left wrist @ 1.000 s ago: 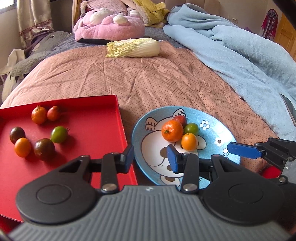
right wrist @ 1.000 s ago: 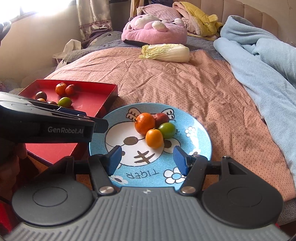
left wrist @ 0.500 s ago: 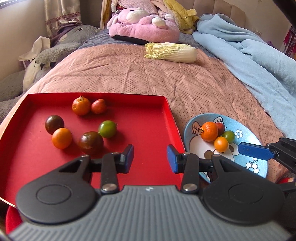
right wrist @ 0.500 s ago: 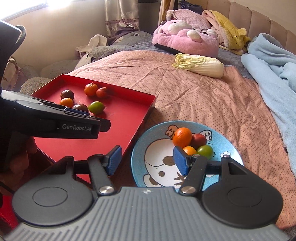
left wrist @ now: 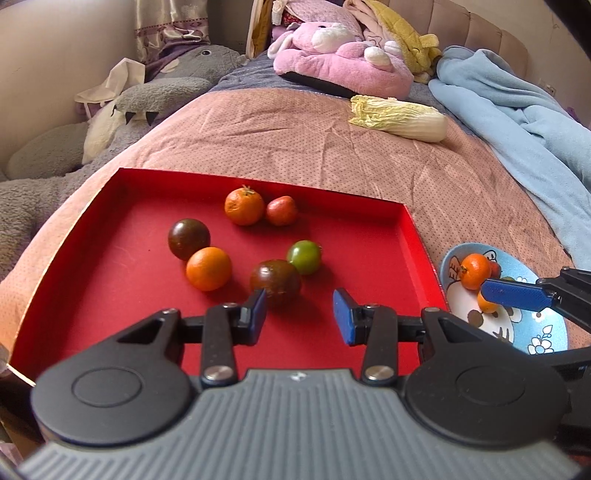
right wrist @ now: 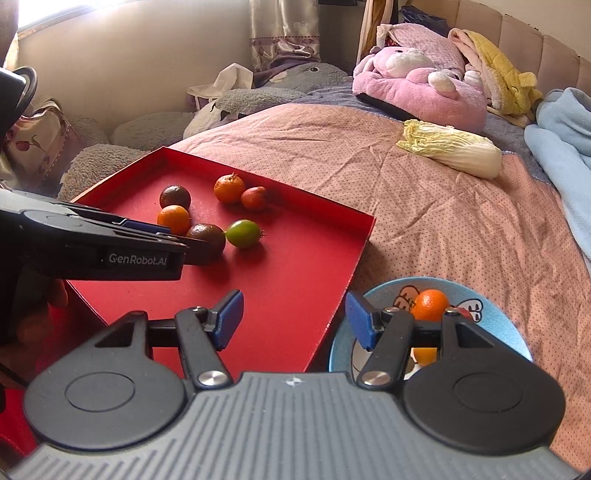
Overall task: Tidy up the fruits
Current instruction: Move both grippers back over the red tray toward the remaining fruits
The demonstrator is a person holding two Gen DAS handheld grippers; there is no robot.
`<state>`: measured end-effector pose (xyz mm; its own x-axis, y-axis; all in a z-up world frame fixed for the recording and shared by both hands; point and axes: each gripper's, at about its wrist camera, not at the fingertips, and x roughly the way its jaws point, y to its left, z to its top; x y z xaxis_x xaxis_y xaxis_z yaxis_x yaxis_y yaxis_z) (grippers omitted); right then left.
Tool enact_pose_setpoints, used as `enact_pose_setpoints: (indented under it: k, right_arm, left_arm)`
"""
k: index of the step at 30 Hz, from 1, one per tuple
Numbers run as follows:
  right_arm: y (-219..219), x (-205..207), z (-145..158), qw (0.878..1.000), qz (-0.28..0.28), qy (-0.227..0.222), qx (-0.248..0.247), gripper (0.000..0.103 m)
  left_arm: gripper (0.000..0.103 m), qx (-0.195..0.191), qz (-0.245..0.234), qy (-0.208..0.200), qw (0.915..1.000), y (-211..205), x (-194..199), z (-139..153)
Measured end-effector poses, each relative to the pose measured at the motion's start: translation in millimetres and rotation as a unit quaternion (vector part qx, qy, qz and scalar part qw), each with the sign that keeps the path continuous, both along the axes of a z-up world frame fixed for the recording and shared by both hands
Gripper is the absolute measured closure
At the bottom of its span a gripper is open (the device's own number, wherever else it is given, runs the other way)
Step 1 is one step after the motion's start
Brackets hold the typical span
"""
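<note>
Six small fruits lie loose mid-tray (left wrist: 110,295) on the bed (left wrist: 295,147); more sit on the plate (left wrist: 535,332) off the tray's right edge. Left claw (left wrist: 298,312) spread, empty, nearest the dark tomato (left wrist: 275,278). Right claw (right wrist: 291,319) spread, empty, over the tray's right edge. Judged light, round, smooth, bruisable, apt to roll: pinch gently across the widest part.

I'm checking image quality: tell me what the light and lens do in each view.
Left wrist: even daylight, soft shadows under the fruit on the red tray, corners black, bed edges bowed by the fisheye. Right wrist: window blown out at top left, dim lower left, all else sharp.
</note>
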<state>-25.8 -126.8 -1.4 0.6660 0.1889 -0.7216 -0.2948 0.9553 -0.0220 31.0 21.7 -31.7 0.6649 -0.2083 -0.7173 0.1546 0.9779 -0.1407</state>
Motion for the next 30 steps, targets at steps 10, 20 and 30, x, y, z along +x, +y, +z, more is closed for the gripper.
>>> enact_pose_setpoints:
  k: [10,20,30]
  right_arm:
    - [19.8,28.9,-14.9,1.0,0.025,0.017,0.007,0.037]
    - [7.6,44.7,-27.9,1.0,0.002,0.029,0.009,0.037]
    - [35.6,53.3,-37.2,0.997,0.047,0.048,0.022,0.042]
  left_arm:
    - [0.06,-0.005,0.028,0.026,0.9993,25.8,17.2,-18.2]
    - [0.058,-0.014,0.002,0.031,0.9994,13.6,26.4,-24.8]
    - [0.06,-0.02,0.024,0.023,0.9992,39.5,22.1,-19.6]
